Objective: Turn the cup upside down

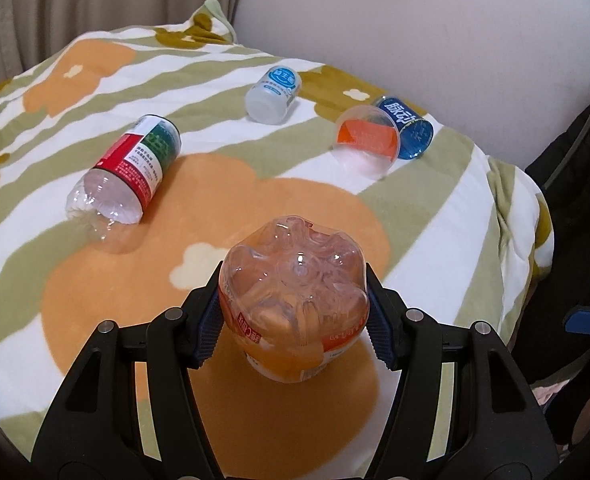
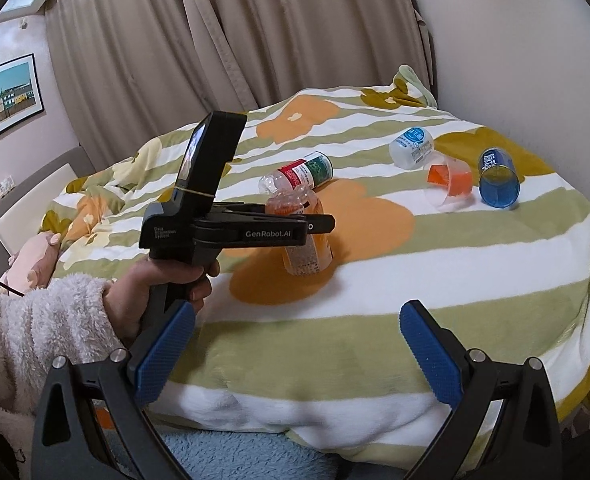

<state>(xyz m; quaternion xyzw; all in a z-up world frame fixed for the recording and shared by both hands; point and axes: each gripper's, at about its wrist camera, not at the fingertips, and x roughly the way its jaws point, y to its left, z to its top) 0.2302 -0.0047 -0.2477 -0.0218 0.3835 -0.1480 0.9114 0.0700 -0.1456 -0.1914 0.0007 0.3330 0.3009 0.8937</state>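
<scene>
My left gripper [image 1: 295, 312] is shut on a clear orange-labelled cup [image 1: 295, 300] cut from a bottle. The cup stands upside down, ribbed base up and rim down on the blanket. The right wrist view shows the same cup [image 2: 307, 248] in the left gripper [image 2: 311, 226], held in a hand. My right gripper [image 2: 297, 340] is open and empty, low at the bed's near edge.
On the striped flower blanket [image 1: 435, 220] lie a red-and-green-labelled cup [image 1: 127, 172], a white cup [image 1: 273, 94], an orange-labelled clear cup [image 1: 369, 140] and a blue cup [image 1: 409, 126], all on their sides. Curtains [image 2: 215, 32] and a wall are behind the bed.
</scene>
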